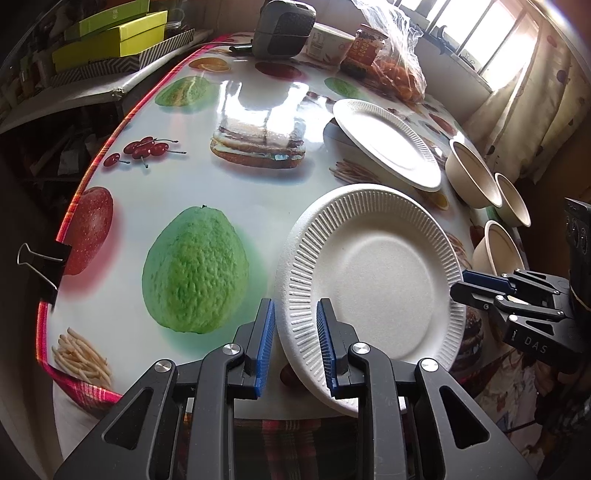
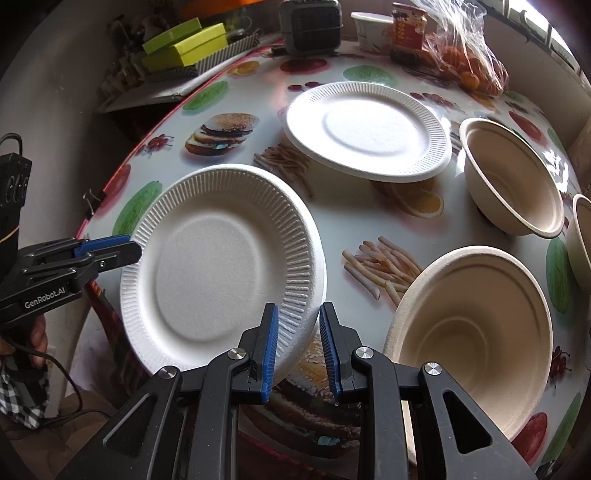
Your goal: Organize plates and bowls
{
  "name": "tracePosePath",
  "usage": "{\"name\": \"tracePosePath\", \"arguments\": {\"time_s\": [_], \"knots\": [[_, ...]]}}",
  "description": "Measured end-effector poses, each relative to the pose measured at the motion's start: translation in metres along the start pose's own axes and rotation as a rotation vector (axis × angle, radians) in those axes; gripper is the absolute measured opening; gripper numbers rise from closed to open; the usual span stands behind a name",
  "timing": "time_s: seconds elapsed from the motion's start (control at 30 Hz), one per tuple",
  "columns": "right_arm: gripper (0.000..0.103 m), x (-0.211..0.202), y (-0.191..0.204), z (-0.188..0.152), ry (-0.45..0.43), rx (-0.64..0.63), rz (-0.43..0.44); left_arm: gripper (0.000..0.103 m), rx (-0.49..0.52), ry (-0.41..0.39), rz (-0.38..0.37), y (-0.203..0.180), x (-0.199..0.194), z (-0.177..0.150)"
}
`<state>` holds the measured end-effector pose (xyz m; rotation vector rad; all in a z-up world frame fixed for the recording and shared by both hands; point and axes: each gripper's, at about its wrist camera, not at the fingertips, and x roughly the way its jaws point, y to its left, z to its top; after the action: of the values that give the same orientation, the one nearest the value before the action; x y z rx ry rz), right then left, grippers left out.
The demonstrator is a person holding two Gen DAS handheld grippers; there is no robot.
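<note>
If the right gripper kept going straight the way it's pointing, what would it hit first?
The right gripper already pinches the rim of the near white plate. Straight ahead past that rim, it would likely meet the tablecloth first, though depth is hard to judge.

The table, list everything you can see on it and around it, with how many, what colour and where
near plate: one, white, ridged rim, front of the table, held at opposite edges by both grippers
far plate: one, white, middle of the table, behind the near plate
bowls: three, beige, along the right side, all upright
tablecloth: one, glossy white with printed fruit, burgers and fries
binder clip: one, black, on the table's left edge
bag of oranges: one, clear plastic, far right
jar: one, red label, far edge
paper cup: one, white, beside the jar
box-shaped device: one, dark grey, far edge
boxes: stacked, lime green, on a shelf left of the table
left gripper: black, blue pads, shut on the near plate's rim
right gripper: same, shut on the opposite rim
</note>
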<state>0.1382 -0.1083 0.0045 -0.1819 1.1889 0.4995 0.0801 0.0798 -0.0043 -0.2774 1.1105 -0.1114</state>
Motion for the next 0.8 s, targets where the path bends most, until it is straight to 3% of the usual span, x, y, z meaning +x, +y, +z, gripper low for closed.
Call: {"name": "tracePosePath", "arguments": {"time_s": [0.27,0.43,0.8], "knots": [[0.028,0.0023,0.0016,-0.0001,0.001,-0.004,-0.006,0.026,0.004,0.005,-0.001,-0.0013,0.0021,-0.0003],[0.044,0.0008,0.0030,-0.0001,-0.011,-0.008,-0.021,0.038,0.004,-0.003,-0.007,-0.0002,0.0028,0.0007],[0.044,-0.0045,0.0020,0.0063,-0.034,-0.003,-0.018,0.040,-0.004,-0.009,-0.003,0.0042,0.0011,0.0050]]}}
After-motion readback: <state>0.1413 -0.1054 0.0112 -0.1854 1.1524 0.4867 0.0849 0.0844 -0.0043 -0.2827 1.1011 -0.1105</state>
